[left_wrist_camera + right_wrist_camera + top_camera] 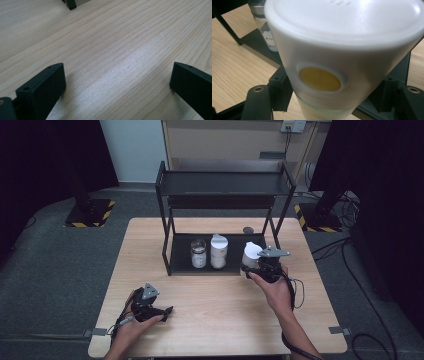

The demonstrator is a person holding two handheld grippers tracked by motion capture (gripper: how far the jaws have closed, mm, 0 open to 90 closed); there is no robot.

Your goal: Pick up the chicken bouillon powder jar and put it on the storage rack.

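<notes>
A white-capped jar [251,254] with a yellow dot on its cap [320,79] is tilted in my right gripper [260,265], which is shut on its lower body at the front right corner of the black rack [175,255]. Two more jars stand on the rack's bottom tray: a clear one with a metal lid [198,253] and a white-capped one [218,251]. My left gripper [162,311] rests low on the wooden table [220,310] near the front left, open, with bare wood [117,75] between its jaws.
The rack's upper shelf [222,182] overhangs the tray. A small dark round object [248,230] lies on the table behind the rack's right leg. Cables [297,290] trail from the right gripper. A rack foot [70,4] shows far ahead of the left gripper.
</notes>
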